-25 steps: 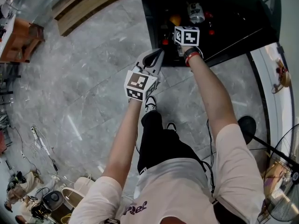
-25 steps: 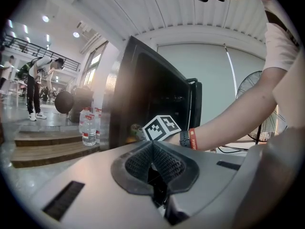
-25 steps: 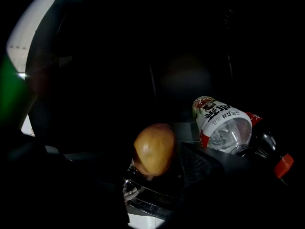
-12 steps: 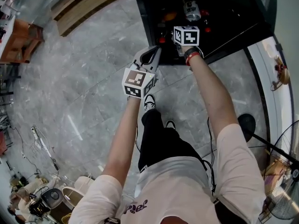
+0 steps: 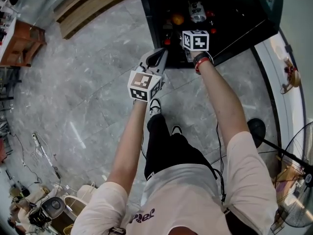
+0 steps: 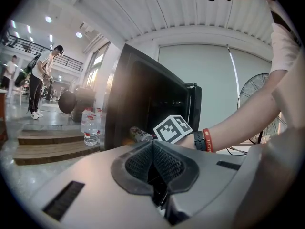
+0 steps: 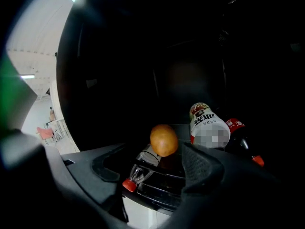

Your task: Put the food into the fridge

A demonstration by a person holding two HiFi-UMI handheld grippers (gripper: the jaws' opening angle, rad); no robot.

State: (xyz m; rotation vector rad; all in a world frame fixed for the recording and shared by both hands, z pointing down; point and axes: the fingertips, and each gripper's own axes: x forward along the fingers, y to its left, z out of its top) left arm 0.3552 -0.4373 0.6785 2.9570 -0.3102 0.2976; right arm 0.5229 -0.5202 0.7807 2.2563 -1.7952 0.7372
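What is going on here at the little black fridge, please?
A person stands over an open black fridge holding tongs in each hand. The right tongs are at its opening, open and empty, facing an orange fruit, a white bottle and red-capped bottles lying inside. The left tongs hang back, shut on nothing.

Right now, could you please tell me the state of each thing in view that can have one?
Fridge: door open.
Left gripper: jaws together, nothing between them.
Right gripper: jaws apart, gripping nothing.
Clear bottle: lying on its side in the fridge, red cap on.
White bottle: lying on its side in the fridge.
Dark bottle: lying on its side, red cap on.
Orange fruit: whole, inside the fridge.
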